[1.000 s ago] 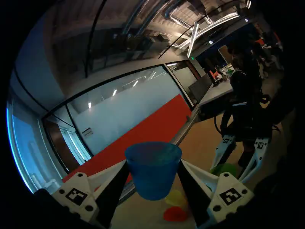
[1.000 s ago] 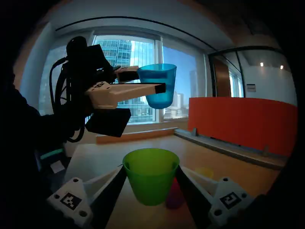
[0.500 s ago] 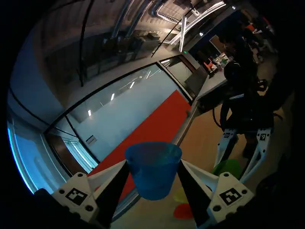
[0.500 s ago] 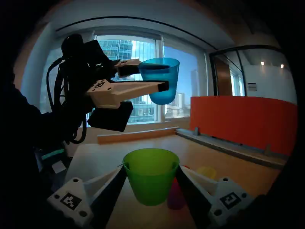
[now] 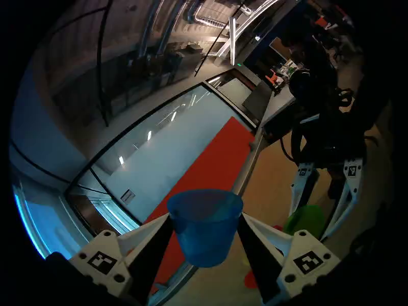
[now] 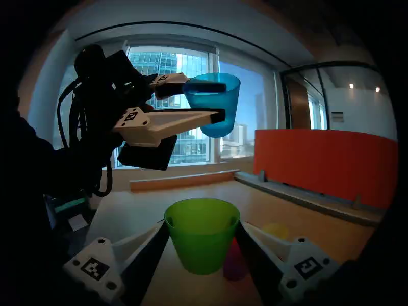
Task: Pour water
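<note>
Firmly pinched between both fingers of the left gripper [image 5: 205, 219], a translucent blue plastic tumbler [image 6: 217, 130] hangs slightly tipped in the upper middle of the right gripper view, above and beyond the opaque lime-green plastic tumbler [image 6: 202, 250] that the right gripper [image 6: 202, 227] clamps by its flanks at lower centre. Both vessels look light, thin-walled and slick, likely to flex if squeezed hard; mid-wall holds seem soundest. Whether the blue one carries water cannot be told. Beyond, the pale wooden tabletop [image 6: 311, 217] offers open room, save a small pink cup [image 6: 235, 260] and a yellow cup [image 6: 275, 230] just behind, with an orange partition [image 6: 326, 158] at right.
</note>
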Demonstrator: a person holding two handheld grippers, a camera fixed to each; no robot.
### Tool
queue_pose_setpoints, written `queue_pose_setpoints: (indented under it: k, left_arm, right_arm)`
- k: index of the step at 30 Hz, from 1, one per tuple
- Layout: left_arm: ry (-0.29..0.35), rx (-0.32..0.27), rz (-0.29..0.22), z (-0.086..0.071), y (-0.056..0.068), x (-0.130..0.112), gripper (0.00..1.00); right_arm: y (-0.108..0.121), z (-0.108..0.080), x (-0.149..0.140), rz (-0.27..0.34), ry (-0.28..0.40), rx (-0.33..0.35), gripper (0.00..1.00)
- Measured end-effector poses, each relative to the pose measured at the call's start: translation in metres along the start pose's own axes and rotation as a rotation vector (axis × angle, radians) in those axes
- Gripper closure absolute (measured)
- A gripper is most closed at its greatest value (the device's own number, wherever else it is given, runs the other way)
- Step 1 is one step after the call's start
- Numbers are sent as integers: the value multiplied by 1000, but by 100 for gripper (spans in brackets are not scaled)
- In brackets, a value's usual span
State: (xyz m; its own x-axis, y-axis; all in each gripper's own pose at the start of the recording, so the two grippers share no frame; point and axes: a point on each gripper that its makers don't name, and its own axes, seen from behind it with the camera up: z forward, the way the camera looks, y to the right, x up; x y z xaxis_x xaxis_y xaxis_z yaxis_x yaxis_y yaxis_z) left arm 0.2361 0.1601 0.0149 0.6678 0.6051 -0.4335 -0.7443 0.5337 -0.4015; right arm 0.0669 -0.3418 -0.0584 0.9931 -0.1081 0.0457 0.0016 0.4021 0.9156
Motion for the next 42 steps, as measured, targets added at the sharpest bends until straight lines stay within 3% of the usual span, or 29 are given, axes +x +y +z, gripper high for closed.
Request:
queue_pose_setpoints:
  k: [27, 42]
  left_arm:
    - [6, 3, 175, 3, 1, 8, 17]
    - [1, 20, 215, 1, -3, 8, 17]
  right_arm:
    - [5, -3, 5, -4, 6, -13, 10]
    - [6, -4, 8, -7, 11, -14, 11]
